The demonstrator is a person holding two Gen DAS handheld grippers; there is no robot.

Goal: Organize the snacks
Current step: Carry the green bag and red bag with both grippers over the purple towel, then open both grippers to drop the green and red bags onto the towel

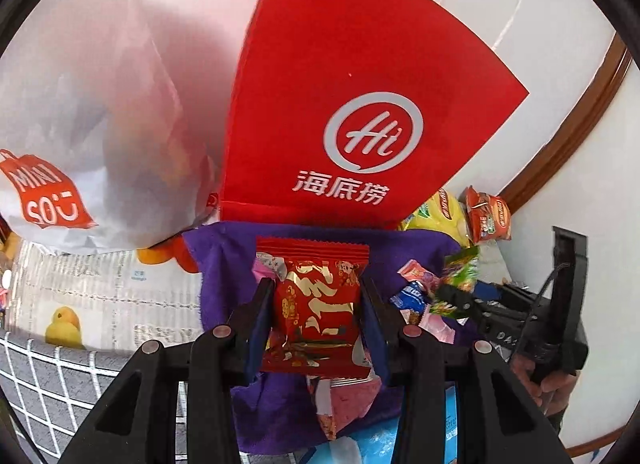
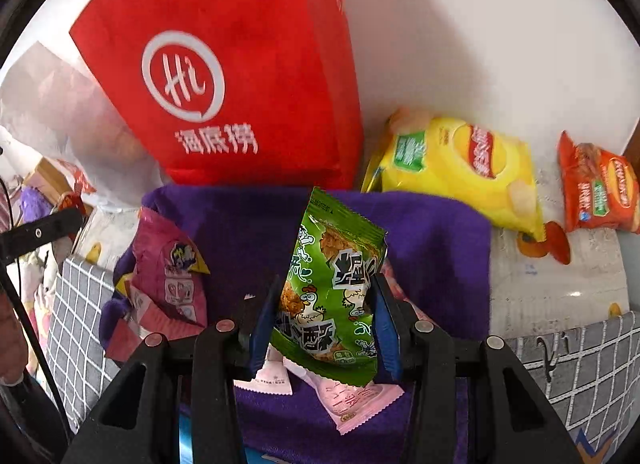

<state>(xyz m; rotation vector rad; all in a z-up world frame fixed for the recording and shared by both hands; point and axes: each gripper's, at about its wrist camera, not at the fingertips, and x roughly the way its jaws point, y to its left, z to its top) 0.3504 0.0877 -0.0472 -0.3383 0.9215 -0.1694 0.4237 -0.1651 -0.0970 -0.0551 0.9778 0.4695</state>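
My left gripper (image 1: 316, 296) is shut on a red snack packet with gold print (image 1: 316, 304), held above a purple cloth (image 1: 228, 264). My right gripper (image 2: 324, 296) is shut on a green snack packet with a cartoon chicken (image 2: 332, 288), also above the purple cloth (image 2: 432, 248); this gripper and packet show at the right of the left wrist view (image 1: 456, 292). A red Haidilao paper bag (image 1: 360, 84) stands upright just behind the cloth, also in the right wrist view (image 2: 240, 64). Several small pink and blue packets (image 1: 416, 292) lie on the cloth.
A white Miniso bag (image 1: 80, 124) stands left of the red bag. A yellow chip bag (image 2: 460, 168) and an orange packet (image 2: 596, 192) lie by the wall at the right. A magenta packet (image 2: 172, 276) and pale pink packets (image 2: 352, 400) lie on the cloth. Grey checked fabric (image 2: 580, 364) borders the front.
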